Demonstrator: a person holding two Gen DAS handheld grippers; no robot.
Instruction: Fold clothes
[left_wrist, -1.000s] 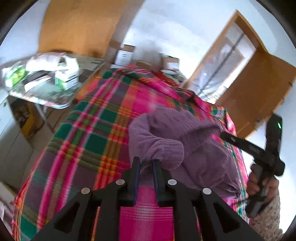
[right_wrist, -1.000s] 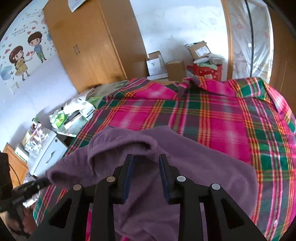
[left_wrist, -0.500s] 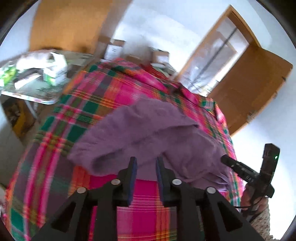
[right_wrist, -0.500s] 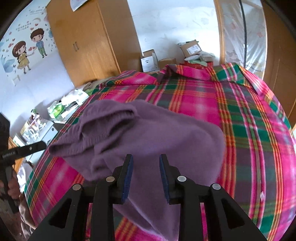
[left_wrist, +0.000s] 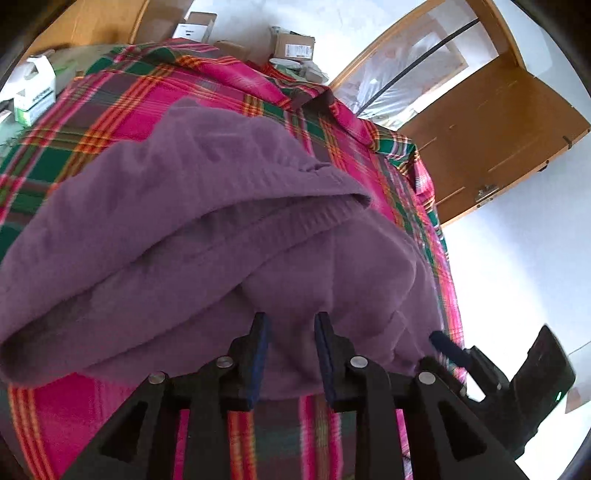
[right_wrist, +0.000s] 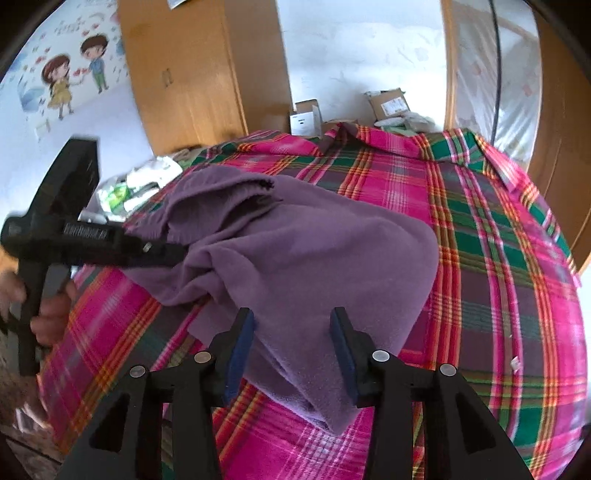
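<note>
a purple knit sweater (right_wrist: 306, 240) is lying in a loose, doubled-over heap on the plaid bedspread (right_wrist: 498, 258), toward the near edge of the bed, as i am working both grippers from afar. my right gripper (right_wrist: 291, 332) is hovering just short of the garment's near hem with its fingers standing wide and nothing between them. my left gripper (left_wrist: 288, 332) is nosing up to the same heap from the other side, its fingers set narrower but parted, with fabric showing in the gap; i cannot tell whether the pads are touching the cloth or only pointing at it.

i am judging the knit to be light, thick and very soft, the sort that is sagging and draping rather than holding a crease, fuzzy enough not to slip from the blue pads (right_wrist: 240, 343). a ribbed edge (left_wrist: 314, 218) is running across the upper layer in the left view, and i am reading that firmer band, or a corner of the near hem (right_wrist: 332, 417), as the surest place to pinch a single layer.

much is staying hard to make out: the layers are hiding the sleeves and neckline, so i cannot say which end is which, nor whether this heap is a fold half made or a garment merely bunched. the near edge of the bed is cut off behind the gripper bodies, and motion blur is softening the person's hand (right_wrist: 48, 314) at the left.
</note>
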